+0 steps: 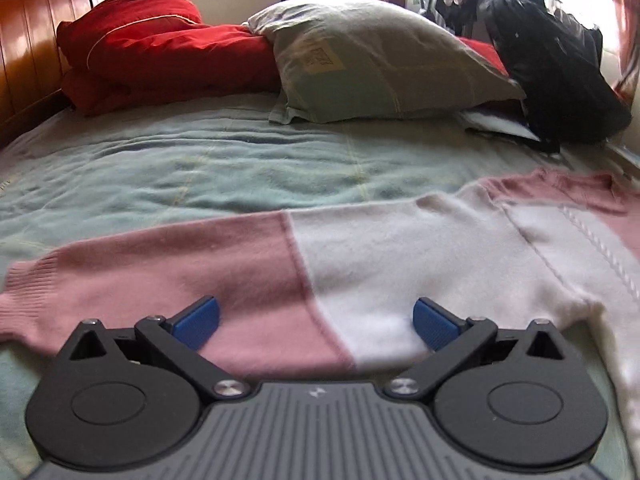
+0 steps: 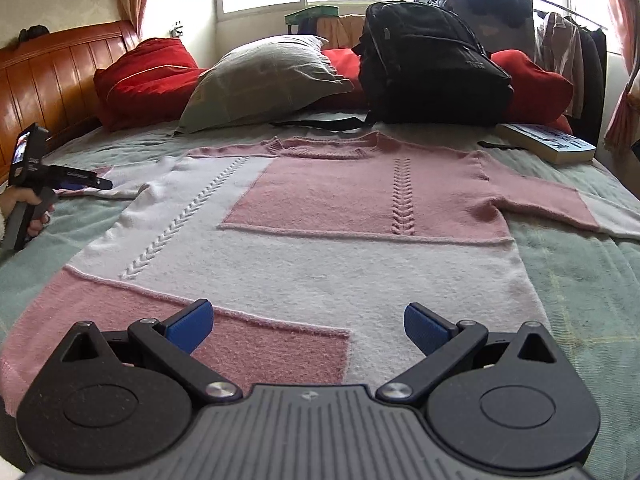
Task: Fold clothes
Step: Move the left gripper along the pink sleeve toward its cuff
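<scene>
A pink and white knitted sweater point(image 2: 312, 232) lies flat and spread out on the bed, neck toward the pillows, both sleeves stretched sideways. My left gripper point(image 1: 316, 322) is open just above the left sleeve point(image 1: 248, 264), where pink meets white; nothing is between its blue pads. From the right wrist view the left gripper point(image 2: 90, 182) shows at the far left, held by a hand, over that sleeve. My right gripper point(image 2: 308, 326) is open above the sweater's bottom hem, nothing held.
A pale green blanket point(image 2: 580, 280) covers the bed. At the head lie red cushions point(image 2: 148, 76), a grey-green pillow point(image 2: 264, 76), a black backpack point(image 2: 428, 64) and a book point(image 2: 548, 142). A wooden headboard point(image 2: 48, 80) is at left, a clothes rack point(image 2: 568, 36) at back right.
</scene>
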### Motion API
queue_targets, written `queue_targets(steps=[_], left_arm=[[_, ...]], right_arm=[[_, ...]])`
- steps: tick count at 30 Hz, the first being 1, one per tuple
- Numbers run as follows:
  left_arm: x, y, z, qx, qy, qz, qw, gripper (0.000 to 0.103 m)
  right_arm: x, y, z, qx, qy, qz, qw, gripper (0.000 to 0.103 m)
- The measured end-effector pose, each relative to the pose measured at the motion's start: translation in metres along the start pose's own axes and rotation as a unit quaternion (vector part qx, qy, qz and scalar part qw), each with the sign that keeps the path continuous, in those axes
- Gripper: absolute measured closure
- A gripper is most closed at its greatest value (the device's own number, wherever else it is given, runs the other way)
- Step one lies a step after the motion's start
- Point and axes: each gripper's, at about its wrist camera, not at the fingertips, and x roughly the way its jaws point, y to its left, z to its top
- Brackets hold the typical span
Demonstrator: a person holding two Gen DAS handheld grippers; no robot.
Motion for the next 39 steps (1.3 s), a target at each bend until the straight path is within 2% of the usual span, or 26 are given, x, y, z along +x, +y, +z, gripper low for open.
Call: queue_targets(steps=[3, 6, 9, 12, 15, 20, 22, 26, 32, 36, 39], left_arm=[[-0.01, 0.007, -0.003, -0.001, -0.001, -0.008, 1.0, 0.001], [-0.015, 0.006, 0.011, 0.01, -0.025, 0.011, 0.9996, 0.001], [-0.003, 0.012, 0.019, -0.015, -0.022, 0.036, 0.999, 0.001], [0.009, 0.022, 0.008, -0.038, 0.007, 0.047, 0.9981, 0.001], [-0.001, 0.025, -0.013, -0.035, -0.007, 0.032, 0.9988, 0.001], [-0.015, 0.04, 0.007, -0.058, 0.022, 0.008, 0.9981, 0.001], [-0.012, 0.047, 0.019, -0.072, 0.008, 0.012, 0.9973, 0.001], [0.023, 0.063, 0.03, -0.127, 0.028, 0.001, 0.9915, 0.001], [0.055, 0.076, 0.038, -0.127, 0.014, 0.051, 0.9905, 0.001], [0.052, 0.08, 0.046, -0.151, 0.021, 0.057, 0.9867, 0.001], [0.029, 0.06, 0.047, -0.136, 0.007, 0.048, 0.9895, 0.001]], right_arm=[[-0.002, 0.003, -0.001, -0.009, -0.002, -0.002, 1.0, 0.0], [-0.003, 0.004, 0.0, -0.004, -0.005, -0.001, 1.0, 0.0], [-0.004, 0.006, 0.002, 0.002, -0.006, 0.004, 1.0, 0.0], [-0.007, 0.013, 0.001, -0.017, -0.01, -0.001, 1.0, 0.0], [-0.006, 0.017, 0.001, -0.032, -0.012, -0.004, 0.999, 0.0], [0.0, 0.02, 0.006, -0.031, -0.007, 0.005, 0.999, 0.0], [-0.001, 0.021, 0.008, -0.034, -0.011, 0.002, 0.999, 0.0], [0.001, 0.02, 0.011, -0.032, -0.007, -0.006, 0.999, 0.0], [0.008, 0.02, 0.014, -0.035, 0.0, -0.022, 0.999, 0.0], [0.01, 0.019, 0.015, -0.031, 0.001, -0.021, 0.999, 0.0], [0.008, 0.02, 0.015, -0.033, -0.003, -0.019, 0.999, 0.0]])
